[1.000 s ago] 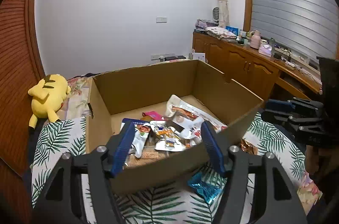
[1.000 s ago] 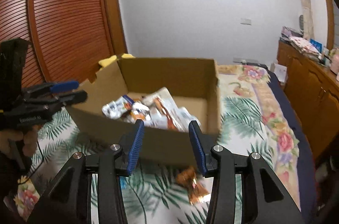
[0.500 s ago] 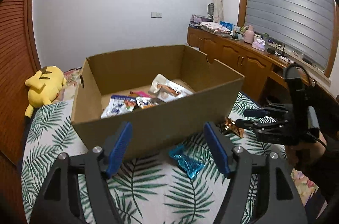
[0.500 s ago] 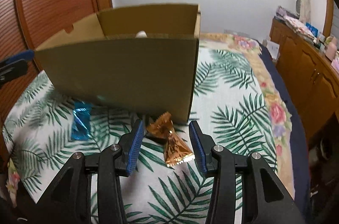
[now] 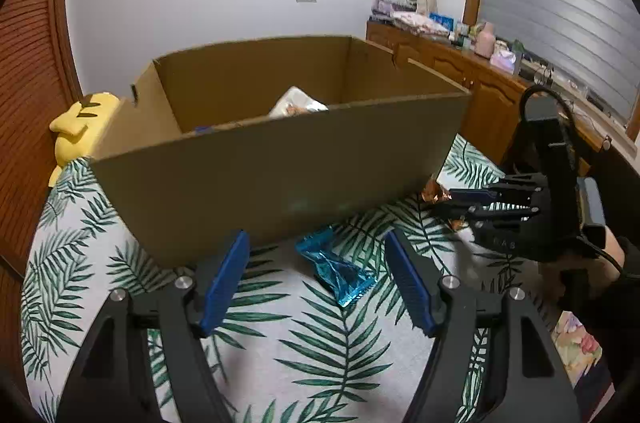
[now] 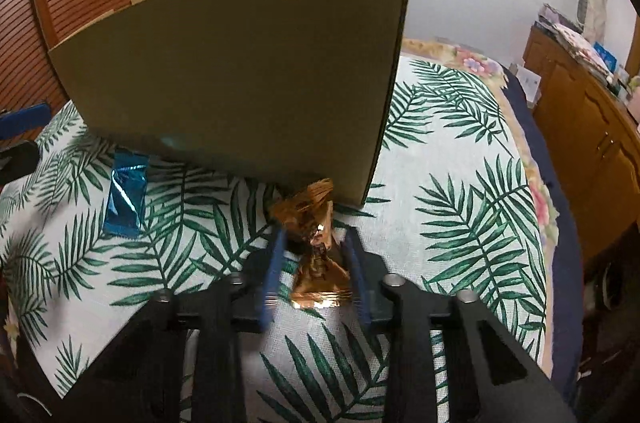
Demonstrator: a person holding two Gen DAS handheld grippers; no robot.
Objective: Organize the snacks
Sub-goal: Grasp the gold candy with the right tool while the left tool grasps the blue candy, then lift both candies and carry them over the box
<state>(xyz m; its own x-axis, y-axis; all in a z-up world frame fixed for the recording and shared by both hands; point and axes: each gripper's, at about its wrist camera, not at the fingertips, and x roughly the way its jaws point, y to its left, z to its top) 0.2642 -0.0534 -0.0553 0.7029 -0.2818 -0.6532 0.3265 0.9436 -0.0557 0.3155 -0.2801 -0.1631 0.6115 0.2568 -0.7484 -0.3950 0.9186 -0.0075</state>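
Right hand-held gripper [image 6: 314, 265] has dropped and just pinched the crinkled copper foil snack packet [image 6: 316, 243] beside the brown cardboard box [image 6: 240, 71], ready for boxing; left hand-held gripper [image 5: 316, 283] stays spread over the blue foil packet [image 5: 336, 269].

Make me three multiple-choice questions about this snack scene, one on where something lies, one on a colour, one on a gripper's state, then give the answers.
1. Where does the shiny blue foil snack packet lie?
A. inside the brown cardboard box
B. on the palm-leaf patterned cloth in front of the box
C. on the wooden cabinet

2. What colour is the wrapper between the right gripper fingers?
A. copper-gold
B. green
C. white

3. How does the left gripper stand?
A. shut on the blue packet
B. shut on nothing
C. open, with the blue packet ahead between its fingers

Answers:
1 B, the packet rests on the cloth by the box's near wall.
2 A, the crinkled copper-gold foil snack sits between the blue pads.
3 C, both pads stand clear of the packet.
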